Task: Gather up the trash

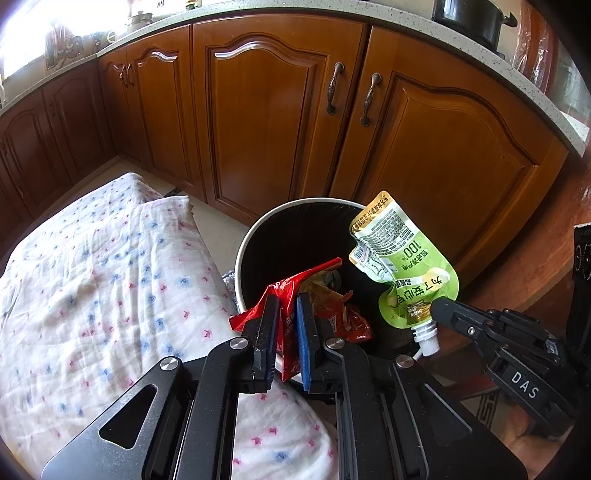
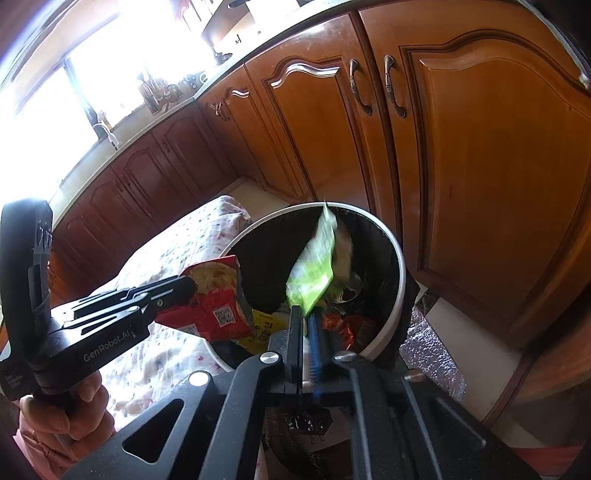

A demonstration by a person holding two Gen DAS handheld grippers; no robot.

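Note:
My left gripper point(image 1: 287, 302) is shut on a red snack wrapper point(image 1: 290, 286) and holds it over the near rim of a round white bin with a black liner point(image 1: 258, 225). My right gripper point(image 2: 303, 312) is shut on the spout end of a green drink pouch point(image 2: 312, 266), which stands up over the bin's opening point(image 2: 400, 266). In the left wrist view the pouch point(image 1: 402, 254) and the right gripper point(image 1: 439, 306) show at the right. In the right wrist view the left gripper point(image 2: 186, 286) holds the red wrapper point(image 2: 216, 299) at the bin's left rim. Red and yellow wrappers lie inside the bin.
A cloth with small red and blue prints point(image 1: 103, 280) covers a surface left of the bin. Wooden cabinet doors point(image 1: 258, 110) stand close behind the bin under a speckled countertop point(image 1: 406, 22). A black pot point(image 1: 469, 18) sits on the counter. A silvery mat point(image 2: 432, 350) lies right of the bin.

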